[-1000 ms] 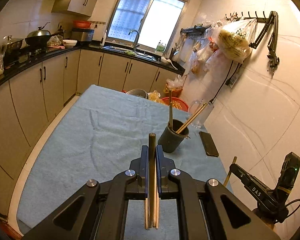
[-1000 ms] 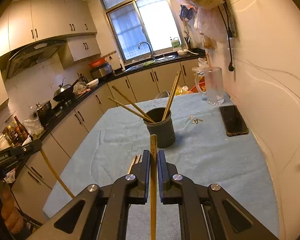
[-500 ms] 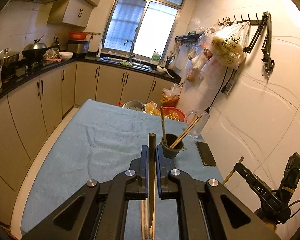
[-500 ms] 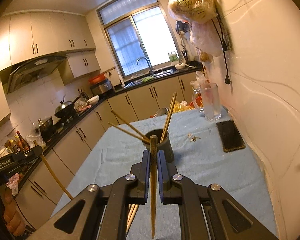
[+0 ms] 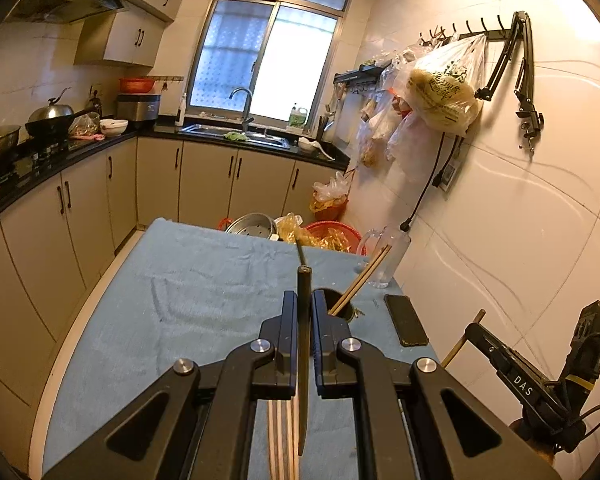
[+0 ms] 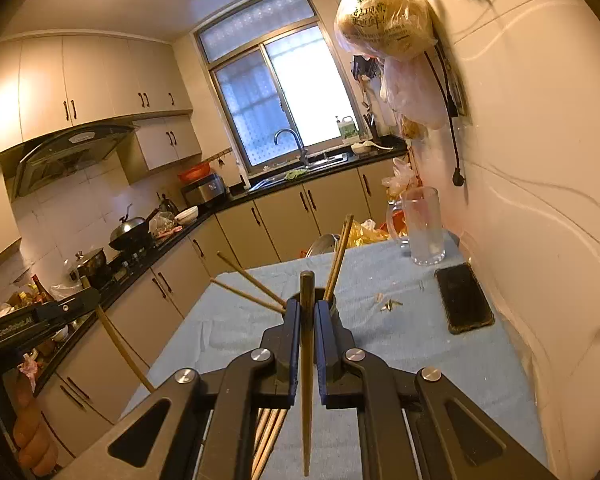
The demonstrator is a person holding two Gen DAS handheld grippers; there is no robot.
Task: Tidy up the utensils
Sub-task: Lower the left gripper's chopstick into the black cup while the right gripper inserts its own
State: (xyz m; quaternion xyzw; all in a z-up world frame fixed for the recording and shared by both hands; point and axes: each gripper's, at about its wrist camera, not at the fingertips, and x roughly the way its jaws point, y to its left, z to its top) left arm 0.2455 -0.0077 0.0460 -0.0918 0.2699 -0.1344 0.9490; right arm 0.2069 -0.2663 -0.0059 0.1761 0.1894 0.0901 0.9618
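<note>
In the left wrist view my left gripper (image 5: 304, 297) is shut on a dark chopstick (image 5: 303, 408) that stands up between its fingers. Just behind the right finger is the dark holder cup (image 5: 340, 305), with two wooden chopsticks (image 5: 365, 275) leaning out of it. In the right wrist view my right gripper (image 6: 307, 307) is shut on a light wooden chopstick (image 6: 306, 420). The cup (image 6: 333, 303) sits right behind the fingertips, with chopsticks (image 6: 339, 254) fanning out. Several loose chopsticks (image 6: 269, 436) lie on the blue cloth under the grippers.
A black phone (image 6: 464, 298) and a glass mug (image 6: 423, 228) stand on the blue-clothed table (image 5: 188, 304) near the tiled wall on the right. Small scraps (image 6: 389, 304) lie by the cup. Kitchen cabinets line the left. The other gripper (image 6: 94, 298) shows at the left edge.
Both grippers have risen and drawn back from the cup, each still holding its chopstick. The cup now looks smaller and sits lower, partly hidden behind the fingertips.
</note>
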